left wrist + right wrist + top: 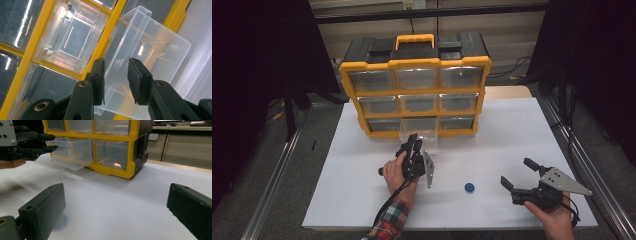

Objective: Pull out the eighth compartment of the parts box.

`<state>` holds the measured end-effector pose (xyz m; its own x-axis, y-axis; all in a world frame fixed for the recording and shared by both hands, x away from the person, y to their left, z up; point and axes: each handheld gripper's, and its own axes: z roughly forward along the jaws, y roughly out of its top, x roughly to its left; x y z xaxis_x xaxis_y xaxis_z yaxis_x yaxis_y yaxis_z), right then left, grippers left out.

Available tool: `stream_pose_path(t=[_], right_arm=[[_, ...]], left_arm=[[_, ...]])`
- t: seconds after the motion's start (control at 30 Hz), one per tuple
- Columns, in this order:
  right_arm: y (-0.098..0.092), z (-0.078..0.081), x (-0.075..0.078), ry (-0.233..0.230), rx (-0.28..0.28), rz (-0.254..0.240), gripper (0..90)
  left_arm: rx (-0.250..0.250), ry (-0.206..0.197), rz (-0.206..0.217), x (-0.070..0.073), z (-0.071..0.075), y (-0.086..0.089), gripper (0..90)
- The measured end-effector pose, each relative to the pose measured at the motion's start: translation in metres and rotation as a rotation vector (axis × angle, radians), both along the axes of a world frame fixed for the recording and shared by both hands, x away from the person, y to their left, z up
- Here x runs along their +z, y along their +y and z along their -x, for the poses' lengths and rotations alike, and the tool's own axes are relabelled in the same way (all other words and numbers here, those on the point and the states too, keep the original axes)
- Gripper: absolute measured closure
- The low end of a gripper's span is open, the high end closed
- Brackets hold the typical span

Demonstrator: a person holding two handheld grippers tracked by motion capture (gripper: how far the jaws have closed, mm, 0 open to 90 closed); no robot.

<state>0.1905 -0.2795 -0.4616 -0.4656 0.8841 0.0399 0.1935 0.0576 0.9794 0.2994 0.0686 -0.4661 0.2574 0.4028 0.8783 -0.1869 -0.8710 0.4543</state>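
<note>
A yellow and black organizer (362,107) with clear drawers stands at the back of the white table (522,130). Its bottom middle clear drawer (426,135) is pulled partway out. My left gripper (413,140) is shut on that drawer's front lip. In the left gripper view the drawer (155,45) lip sits between the two pads of the left gripper (116,80). The right gripper view shows the drawer (72,152) sticking out of the organizer (112,138), with the left gripper (51,143) at its front edge. My right gripper (515,171) (115,207) hovers open and holds nothing.
A small blue ring (469,188) lies on the table between the two hands; the right gripper view shows the blue ring (61,222) beside its left jaw. The other drawers stay closed. Metal rails (584,165) run along the table's sides.
</note>
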Motion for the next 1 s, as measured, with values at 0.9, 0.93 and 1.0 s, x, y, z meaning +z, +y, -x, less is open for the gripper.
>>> stream_pose_path(t=[0.9,0.93,1.0], right_arm=[[0.0006,0.0001,-0.0005,0.002,0.009,0.001,1.3],[0.0006,0.0002,-0.0005,0.003,0.01,0.001,1.3],[0.0007,0.0001,-0.0005,0.002,0.009,0.002,1.3]], left_arm=[[0.006,0.007,0.015,-0.0016,0.0059,0.0009,66.9],[0.006,0.007,0.016,-0.0015,0.0059,0.0009,66.8],[0.006,0.007,0.015,-0.0015,0.0059,0.0009,66.7]])
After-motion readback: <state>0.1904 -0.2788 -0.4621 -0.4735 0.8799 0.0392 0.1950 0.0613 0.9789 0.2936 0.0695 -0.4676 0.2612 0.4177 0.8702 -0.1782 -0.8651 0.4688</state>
